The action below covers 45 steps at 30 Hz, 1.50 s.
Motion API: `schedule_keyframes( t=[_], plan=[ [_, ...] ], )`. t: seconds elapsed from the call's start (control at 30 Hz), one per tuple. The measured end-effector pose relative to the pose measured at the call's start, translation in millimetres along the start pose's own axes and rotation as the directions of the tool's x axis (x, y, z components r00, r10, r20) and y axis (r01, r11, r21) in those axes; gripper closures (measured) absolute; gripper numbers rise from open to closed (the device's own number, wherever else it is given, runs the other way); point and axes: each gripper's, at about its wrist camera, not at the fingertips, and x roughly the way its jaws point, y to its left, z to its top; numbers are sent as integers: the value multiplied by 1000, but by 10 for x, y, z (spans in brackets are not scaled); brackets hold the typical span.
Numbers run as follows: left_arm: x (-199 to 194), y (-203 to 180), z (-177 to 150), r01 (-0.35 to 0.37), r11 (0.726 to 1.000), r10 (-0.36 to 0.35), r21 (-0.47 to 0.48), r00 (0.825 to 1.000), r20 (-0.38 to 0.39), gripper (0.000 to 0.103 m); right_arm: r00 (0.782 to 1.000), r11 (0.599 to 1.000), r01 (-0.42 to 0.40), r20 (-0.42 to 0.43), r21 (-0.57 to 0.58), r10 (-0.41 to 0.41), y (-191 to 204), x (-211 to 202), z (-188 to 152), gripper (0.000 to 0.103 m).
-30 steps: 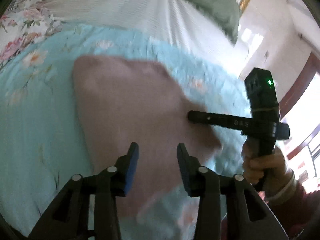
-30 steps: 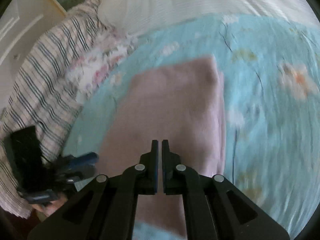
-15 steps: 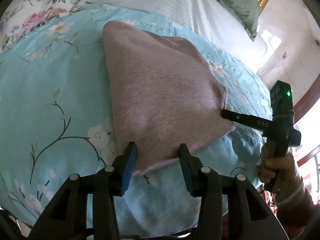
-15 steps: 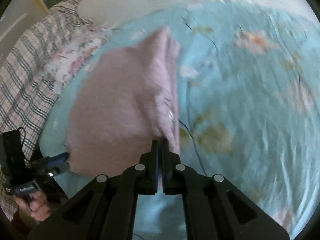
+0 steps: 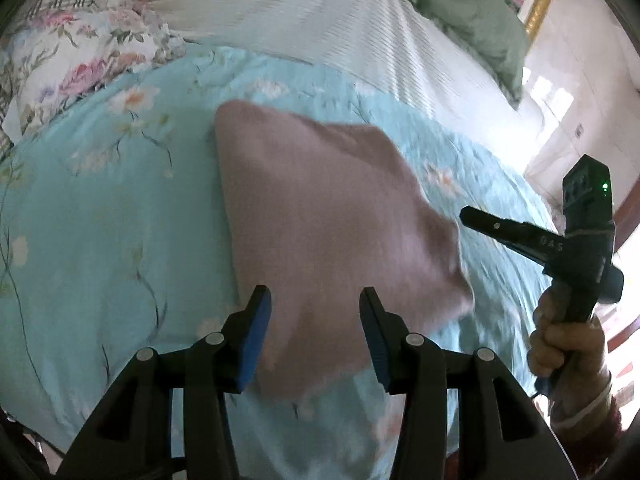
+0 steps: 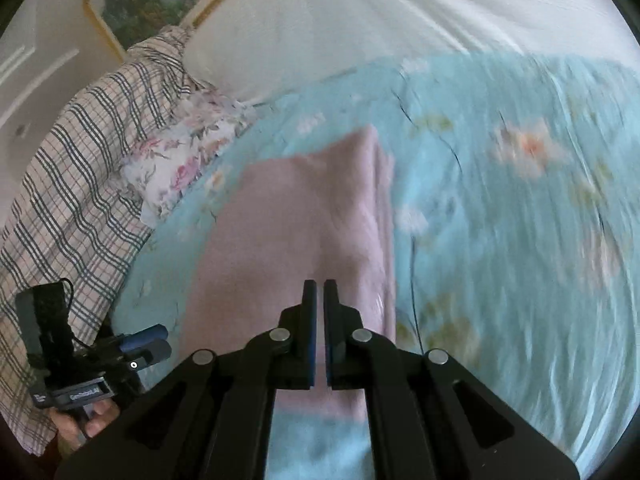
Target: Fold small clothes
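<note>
A folded pink garment (image 5: 328, 216) lay flat on the bed's light-blue floral quilt (image 5: 100, 216), roughly in the middle of the covered area, its nearer edge close to the bed's front side. In the right wrist view the same cloth (image 6: 288, 232) showed a doubled, layered edge along its right side.

The left gripper (image 5: 314, 336) hung over the near edge of the garment with its blue-padded fingers (image 5: 256, 336) spread wide apart and nothing between them; the cloth was visible through the gap. Whether the tips touched the fabric could not be told.

The right gripper (image 6: 319, 332) had its fingers (image 6: 308, 320) drawn nearly together, only a thin slit left between the pads, and no fabric was seen pinched there. In the left wrist view it (image 5: 470, 216) stood just beside the garment's right-hand corner, apart from the cloth, gripped by the person's right hand (image 5: 564, 340). The left hand (image 6: 86, 420) held its tool at the lower left of the right wrist view.

Beyond the quilt were a white striped sheet (image 5: 320, 20), a floral pillow (image 5: 88, 48), a plaid fabric (image 6: 72, 200), a green pillow (image 5: 460, 12) and a framed picture (image 6: 152, 4) on the wall.
</note>
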Motion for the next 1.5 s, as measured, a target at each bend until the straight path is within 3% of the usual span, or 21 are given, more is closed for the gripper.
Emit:
schedule_keyframes(
  t=[0.13, 0.23, 0.43, 0.47, 0.53, 0.73, 0.77, 0.8, 0.87, 1.07, 1.17, 1.3, 1.4, 1.5],
  plan=[
    [199, 68, 148, -87, 996, 87, -29, 996, -6, 58, 991, 995, 102, -93, 14, -100, -162, 486, 56, 99],
    [432, 173, 104, -168, 985, 163, -50, 984, -78, 57, 992, 994, 96, -89, 48, -92, -316, 590, -24, 99],
    [317, 142, -3, -171, 983, 167, -61, 983, -72, 55, 996, 995, 68, -69, 70, -63, -316, 418, -14, 99],
    [258, 126, -30, -182, 981, 178, -66, 982, -64, 53, 997, 995, 61, -62, 74, -56, -299, 358, -21, 99],
    [179, 126, -63, -196, 976, 193, -89, 980, -50, 35, 999, 997, 37, -41, 71, -34, -214, 217, -56, 99],
    [-99, 22, -326, -261, 961, 260, -97, 965, -22, 20, 999, 999, 8, -33, 40, -6, 43, -113, -304, 97],
    [-140, 29, -389, -273, 956, 272, -104, 962, -29, 19, 999, 999, 18, -31, 34, -17, 61, -150, -357, 90],
    [-158, 36, -427, -278, 954, 276, -108, 960, -35, 19, 999, 999, 30, -29, 29, -30, 70, -186, -415, 70],
    [-204, 53, -560, -295, 948, 291, -117, 955, -56, 19, 998, 998, 57, -14, 19, -57, 102, -278, -554, 43],
    [-327, 61, -862, -348, 935, 345, -69, 937, -52, 19, 990, 990, 139, -36, -21, -140, 153, -488, -956, 41],
    [-436, 35, -944, -365, 929, 365, -66, 931, -18, 19, 986, 989, 149, -70, -21, -150, 149, -540, -1076, 30],
    [-482, -73, -993, -389, 921, 390, 21, 920, -36, 19, 985, 990, 135, -105, -34, -138, 222, -591, -1173, 21],
    [-529, -174, -974, -424, 899, 428, 105, 904, -16, 19, 985, 991, 122, -117, -63, -129, 286, -605, -1163, 17],
    [-605, -260, -924, -493, 853, 498, 170, 867, 19, 19, 986, 990, 106, -121, -91, -117, 351, -639, -1125, 15]
  ],
)
